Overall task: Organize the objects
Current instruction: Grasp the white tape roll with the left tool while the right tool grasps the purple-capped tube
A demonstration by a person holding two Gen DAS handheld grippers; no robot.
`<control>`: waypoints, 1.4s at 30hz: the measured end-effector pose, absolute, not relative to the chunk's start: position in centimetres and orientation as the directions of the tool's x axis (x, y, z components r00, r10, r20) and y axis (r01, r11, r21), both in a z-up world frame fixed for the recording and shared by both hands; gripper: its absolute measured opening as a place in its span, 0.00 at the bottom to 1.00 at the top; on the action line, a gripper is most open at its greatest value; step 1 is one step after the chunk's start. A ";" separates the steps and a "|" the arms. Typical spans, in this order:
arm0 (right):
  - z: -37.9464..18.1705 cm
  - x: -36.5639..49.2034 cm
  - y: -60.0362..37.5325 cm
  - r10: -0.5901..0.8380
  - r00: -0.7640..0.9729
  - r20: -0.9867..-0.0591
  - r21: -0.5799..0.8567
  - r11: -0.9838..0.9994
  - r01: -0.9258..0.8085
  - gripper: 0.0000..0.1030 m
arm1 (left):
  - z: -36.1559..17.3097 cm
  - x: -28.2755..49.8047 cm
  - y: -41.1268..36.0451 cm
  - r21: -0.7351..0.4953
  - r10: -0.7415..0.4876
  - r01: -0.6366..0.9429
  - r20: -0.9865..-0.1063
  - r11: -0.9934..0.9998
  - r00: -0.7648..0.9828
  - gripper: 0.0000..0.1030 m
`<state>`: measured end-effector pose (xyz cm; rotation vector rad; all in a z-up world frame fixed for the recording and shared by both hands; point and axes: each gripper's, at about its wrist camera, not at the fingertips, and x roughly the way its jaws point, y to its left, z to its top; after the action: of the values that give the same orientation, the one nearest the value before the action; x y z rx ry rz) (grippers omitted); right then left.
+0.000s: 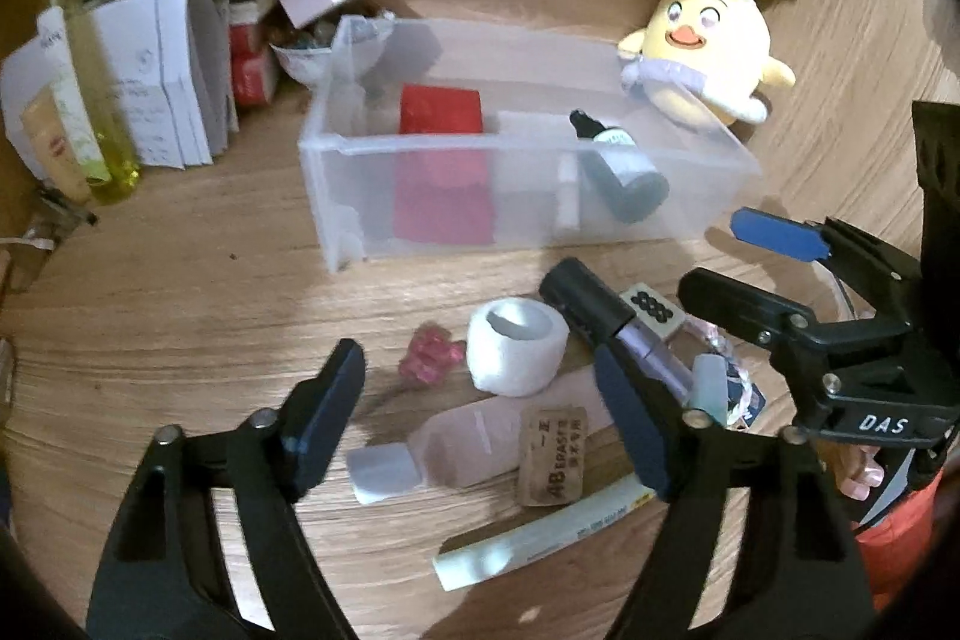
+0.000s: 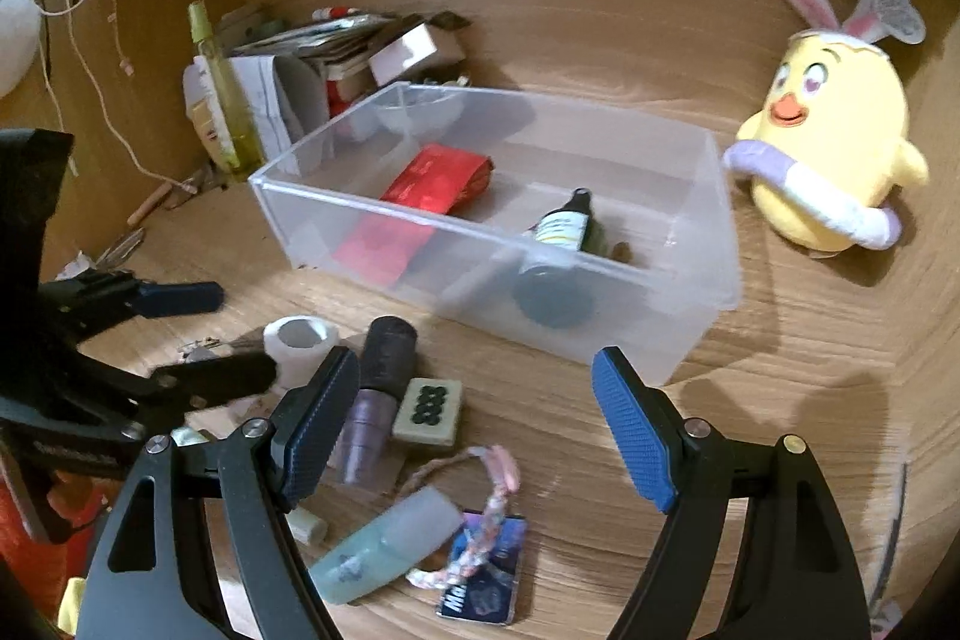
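Note:
A clear plastic box [image 1: 336, 148] [image 2: 708, 196] on the wooden desk holds a red packet [image 1: 441, 112] [image 2: 438, 178] and a dark dropper bottle [image 1: 624, 166] [image 2: 564, 232]. Loose items lie in front of it. My left gripper [image 1: 480, 418] [image 2: 204, 340] hangs open over a white tape roll [image 1: 516, 346] [image 2: 300, 343], a pink bottle [image 1: 474, 439] and a cork eraser [image 1: 555, 454], touching none. My right gripper [image 2: 480, 430] [image 1: 744, 262] is open above a mahjong tile [image 2: 429, 409] [image 1: 651, 313], a purple bottle [image 2: 375, 400], a braided bracelet [image 2: 480, 508] and a pale blue tube [image 2: 390, 550].
A yellow plush chick [image 1: 708, 46] [image 2: 828, 160] stands right of the box. Papers, small boxes and a yellow-green bottle [image 1: 90, 100] [image 2: 225, 100] are piled at the back left. A white tube [image 1: 540, 532] lies near the front. Wooden walls close in the back and sides.

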<state>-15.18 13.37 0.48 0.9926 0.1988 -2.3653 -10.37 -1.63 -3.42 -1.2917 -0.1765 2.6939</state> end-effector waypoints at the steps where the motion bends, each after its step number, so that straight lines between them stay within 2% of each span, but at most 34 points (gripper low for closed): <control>1: 0.4 -15.1 13.2 -0.443 -0.564 -0.697 0.077 -0.828 0.555 0.75 | -3.7 -10.6 -1.6 -0.177 0.193 -0.087 -0.768 -0.980 -0.610 0.66; 3: 0.3 -15.1 12.8 -0.447 -0.557 -0.700 0.072 -0.820 0.567 0.74 | -4.0 -11.0 -1.6 -0.191 0.208 -0.092 -0.772 -0.977 -0.601 0.62; 9: -0.1 -14.7 11.2 -0.444 -0.539 -0.716 0.030 -0.790 0.612 0.59 | -4.9 -12.0 -1.3 -0.211 0.233 -0.106 -0.772 -0.972 -0.592 0.54; 12: -0.5 -14.6 10.3 -0.440 -0.527 -0.727 0.011 -0.775 0.632 0.52 | -4.8 -12.2 -1.3 -0.217 0.242 -0.115 -0.764 -0.969 -0.599 0.43; 13: -0.6 -14.7 10.0 -0.439 -0.523 -0.731 0.007 -0.771 0.637 0.50 | -4.8 -12.3 -1.4 -0.224 0.250 -0.119 -0.761 -0.967 -0.599 0.37; 24: -3.0 -16.1 7.2 -0.401 -0.461 -0.792 -0.012 -0.744 0.668 0.42 | -4.3 -11.2 -4.4 -0.256 0.241 -0.069 -0.736 -0.964 -0.633 0.37; 29: -3.4 -16.2 6.6 -0.389 -0.460 -0.798 -0.018 -0.747 0.664 0.23 | -4.0 -10.3 -5.5 -0.275 0.243 -0.053 -0.722 -0.960 -0.648 0.37; 42: -0.1 -15.4 9.0 -0.453 -0.519 -0.725 0.041 -0.780 0.625 0.23 | -1.7 -9.3 -5.2 -0.263 0.229 -0.059 -0.682 -0.963 -0.695 0.37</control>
<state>-15.37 9.01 -0.09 0.9997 0.2987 -2.2800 -9.32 -5.24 -1.67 -1.1456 -0.3317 2.7350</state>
